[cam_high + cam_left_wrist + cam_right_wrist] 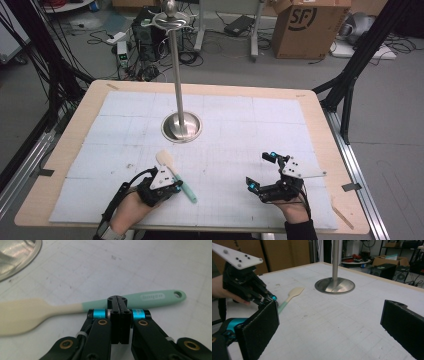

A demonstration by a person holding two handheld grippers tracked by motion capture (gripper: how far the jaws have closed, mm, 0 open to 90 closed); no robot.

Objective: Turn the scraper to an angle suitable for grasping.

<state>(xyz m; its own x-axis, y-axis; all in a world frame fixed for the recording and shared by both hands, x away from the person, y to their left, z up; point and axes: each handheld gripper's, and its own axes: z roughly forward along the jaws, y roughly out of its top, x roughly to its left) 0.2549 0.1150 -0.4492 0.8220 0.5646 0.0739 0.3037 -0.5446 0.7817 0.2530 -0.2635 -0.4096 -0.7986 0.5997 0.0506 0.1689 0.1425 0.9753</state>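
A spatula (186, 189) with a cream head and a mint-green handle lies flat on the white mat near the front left. My left gripper (176, 186) is shut, with nothing between its jaws. In the left gripper view its closed tips (117, 300) sit right at the middle of the spatula (75, 307) handle, which runs across behind them. My right gripper (261, 171) rests at the front right with its jaws wide open and empty. The right gripper view (332, 327) looks across the mat to the spatula (294, 293) and the left gripper (268, 299).
A steel pole on a round base (182, 127) stands at the middle of the mat (240, 125); the base (17, 255) is close to the spatula's head. The table's wooden edge (320, 120) frames the mat. A cardboard box (310, 27) and cables lie on the floor beyond.
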